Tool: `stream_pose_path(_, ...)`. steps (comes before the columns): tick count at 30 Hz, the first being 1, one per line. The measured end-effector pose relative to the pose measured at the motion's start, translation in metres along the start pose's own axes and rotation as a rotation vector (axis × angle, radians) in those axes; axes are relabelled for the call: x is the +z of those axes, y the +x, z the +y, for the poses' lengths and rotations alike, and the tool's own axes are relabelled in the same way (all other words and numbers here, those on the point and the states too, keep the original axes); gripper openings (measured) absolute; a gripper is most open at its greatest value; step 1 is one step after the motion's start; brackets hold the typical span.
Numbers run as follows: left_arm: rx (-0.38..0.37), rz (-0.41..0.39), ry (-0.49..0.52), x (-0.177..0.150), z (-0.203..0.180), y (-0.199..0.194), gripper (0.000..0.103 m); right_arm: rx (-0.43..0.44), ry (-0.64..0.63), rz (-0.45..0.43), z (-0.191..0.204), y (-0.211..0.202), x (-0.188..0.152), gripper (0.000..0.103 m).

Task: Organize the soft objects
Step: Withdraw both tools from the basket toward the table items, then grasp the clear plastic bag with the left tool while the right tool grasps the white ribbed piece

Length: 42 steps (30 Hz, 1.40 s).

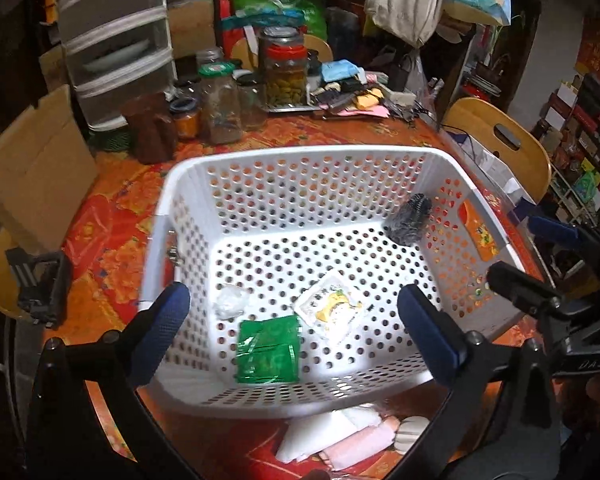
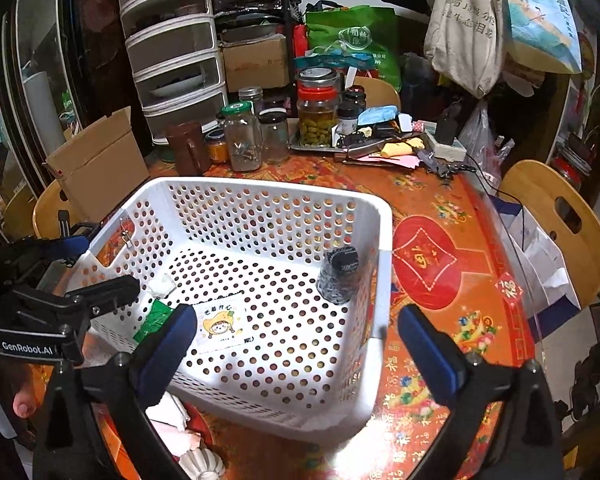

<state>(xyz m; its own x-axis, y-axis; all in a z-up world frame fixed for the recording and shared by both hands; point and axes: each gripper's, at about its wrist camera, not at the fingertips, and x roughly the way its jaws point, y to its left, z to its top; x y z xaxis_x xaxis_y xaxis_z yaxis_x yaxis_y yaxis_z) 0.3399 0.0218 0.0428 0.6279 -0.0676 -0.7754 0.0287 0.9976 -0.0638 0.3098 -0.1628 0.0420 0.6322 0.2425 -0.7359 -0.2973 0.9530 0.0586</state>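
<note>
**Both my grippers wide open at the white basket**

My left gripper (image 1: 294,320) hangs over the near rim of the white perforated basket (image 1: 300,152), jaws spread wide and holding nothing. Between my blue pads (image 1: 160,324), from left to right on the basket floor, lie a small crumpled clear plastic wad (image 1: 230,302), a green foil packet (image 1: 268,350) and a white packet with a yellow cartoon print (image 1: 332,308). The green packet and the white one lie just beside each other; the wad sits near the green packet's upper left corner. Further right, against the basket's far right wall, a dark grey ribbed roll (image 1: 407,220) stands tilted. On the table in front of the basket, below the near wall, lie pink and white soft cloths (image 1: 340,436).

My right gripper (image 2: 292,350) straddles the basket's near right corner: its jaws are also fully apart and empty, the left pad inside the basket just beside the white packet, the right pad over the red patterned tablecloth (image 2: 440,264). Behind the basket stand glass jars (image 2: 242,140) and a tall plastic drawer unit (image 2: 172,48).
</note>
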Motion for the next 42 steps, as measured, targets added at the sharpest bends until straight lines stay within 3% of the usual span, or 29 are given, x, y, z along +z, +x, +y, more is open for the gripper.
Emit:
stream_pose_path(12,0.001,-0.149,0.013,-0.044,0.001,-0.074,0.103,0.035,0.009,-0.062,0.003,-0.047,-0.027,0.101)
stream_pose_path(33,0.018,-0.233,0.033,-0.163,-0.017,-0.144,0.103,0.126,-0.015,-0.157,0.03,-0.111,-0.137,0.101)
stream_pose_path(37,0.006,-0.204,0.019,-0.192,-0.015,-0.132,0.103,0.129,-0.01,-0.147,0.032,-0.105,-0.162,0.101)
stream_pose_path(42,-0.03,-0.086,0.039,-0.225,-0.027,-0.085,0.099,0.124,0.041,-0.145,0.026,-0.097,-0.187,0.099)
